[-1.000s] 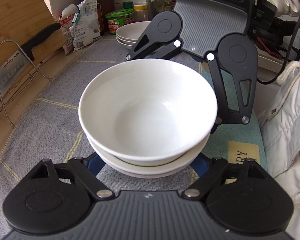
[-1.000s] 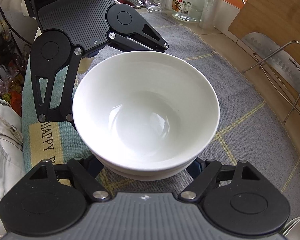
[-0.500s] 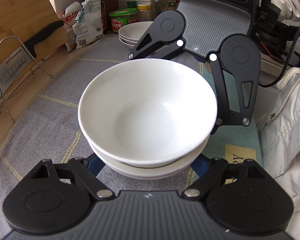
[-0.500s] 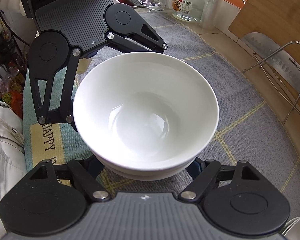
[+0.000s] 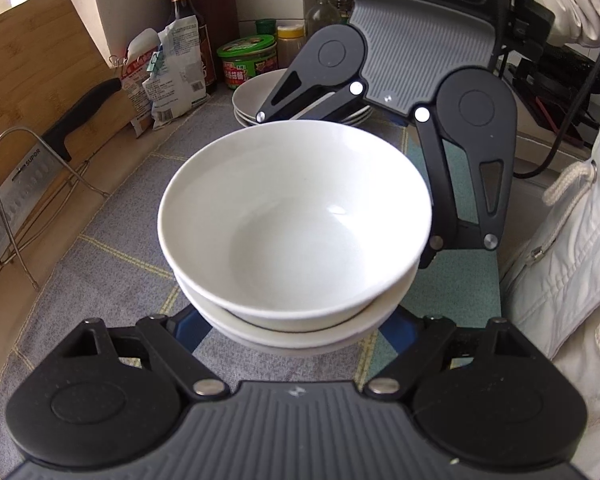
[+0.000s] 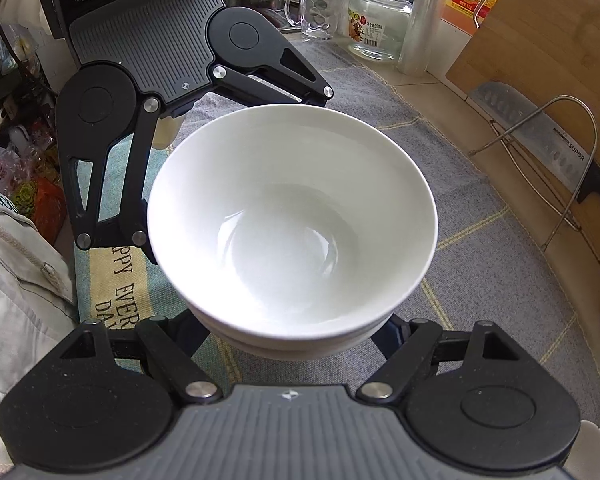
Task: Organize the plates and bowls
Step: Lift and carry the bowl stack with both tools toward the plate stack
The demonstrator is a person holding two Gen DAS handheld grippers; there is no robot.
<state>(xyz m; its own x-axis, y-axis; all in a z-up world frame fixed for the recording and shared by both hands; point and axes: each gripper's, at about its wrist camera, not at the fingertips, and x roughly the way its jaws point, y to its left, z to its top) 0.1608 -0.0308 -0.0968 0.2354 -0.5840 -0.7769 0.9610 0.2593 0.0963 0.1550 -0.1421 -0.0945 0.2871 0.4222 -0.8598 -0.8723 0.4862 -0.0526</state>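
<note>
Two white bowls are nested, the upper bowl (image 5: 296, 216) inside the lower bowl (image 5: 300, 336), and they hang above the grey mat. My left gripper (image 5: 296, 332) clasps the lower bowl from the near side, its blue fingers (image 5: 186, 328) tucked under the rim. From the far side the right gripper's body (image 5: 420, 60) faces me. In the right wrist view my right gripper (image 6: 296, 332) grips the same stack, upper bowl (image 6: 292, 216) filling the middle. A stack of white plates (image 5: 252, 96) sits beyond the bowls.
The grey mat (image 5: 100, 240) covers the counter. A cleaver in a wire rack (image 5: 28, 168) leans on a wooden board (image 5: 32, 60). Bottles, snack bags and a green tub (image 5: 248, 60) line the back. A glass mug (image 6: 316, 12) and jar (image 6: 380, 20) stand opposite. A person's white jacket (image 5: 560, 240) is close.
Both grippers have risen together with the two bowls held between them. The mat has dropped away beneath and the plate stack sits lower in the left view.
</note>
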